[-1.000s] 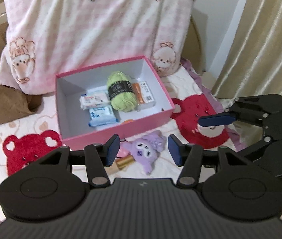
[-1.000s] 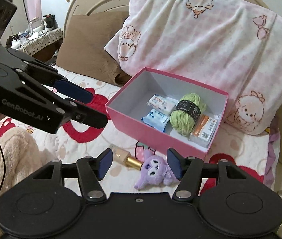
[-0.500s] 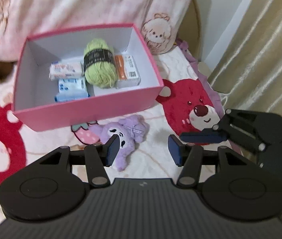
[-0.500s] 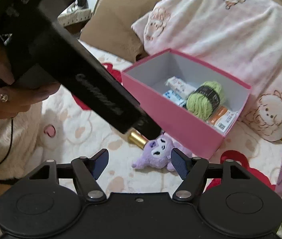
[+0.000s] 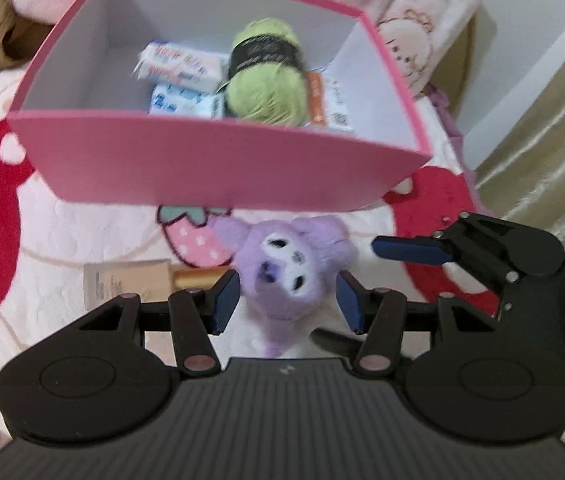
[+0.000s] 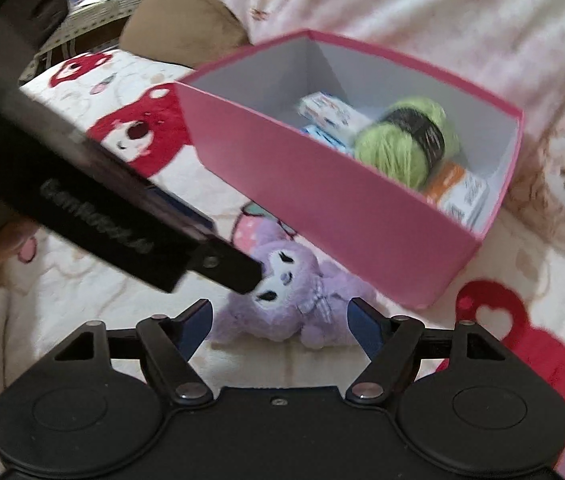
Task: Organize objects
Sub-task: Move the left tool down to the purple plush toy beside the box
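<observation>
Grippers of mine, left [image 5: 286, 300] and right [image 6: 278, 326], both open, right just widening, straddle purple plush toy [image 5: 290, 264] before pink box [image 5: 218, 164].

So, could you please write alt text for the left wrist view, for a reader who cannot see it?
The open left claw frames a purple plush toy lying on a bear-print bedspread, its pads not touching the toy. Behind it a pink box holds green yarn and small packets; the right claw enters from the right.
</observation>
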Demonstrator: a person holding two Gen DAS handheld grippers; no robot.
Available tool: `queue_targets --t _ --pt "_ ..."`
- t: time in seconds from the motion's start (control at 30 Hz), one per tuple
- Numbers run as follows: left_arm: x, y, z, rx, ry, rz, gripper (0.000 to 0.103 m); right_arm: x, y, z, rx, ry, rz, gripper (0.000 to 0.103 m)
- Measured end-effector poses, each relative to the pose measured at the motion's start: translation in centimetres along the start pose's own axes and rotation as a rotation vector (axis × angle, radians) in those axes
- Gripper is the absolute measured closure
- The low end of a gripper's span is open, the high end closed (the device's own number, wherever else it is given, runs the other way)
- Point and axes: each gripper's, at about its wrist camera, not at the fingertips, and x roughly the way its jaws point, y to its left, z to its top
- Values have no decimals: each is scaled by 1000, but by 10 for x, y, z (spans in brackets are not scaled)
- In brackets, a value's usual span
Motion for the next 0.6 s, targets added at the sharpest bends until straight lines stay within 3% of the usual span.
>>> queue_targets --t 0.13,0.3,0.6 --pt "16 12 -12 -31 20 6 53 15 -2 -8 -14 22 -23 24" --pt "24 18 -22 -33 -12 2 54 33 -5 -8 -14 66 -18 24" --pt "34 11 -23 -38 -41 -43 57 44 -18 -13 31 22 19 12"
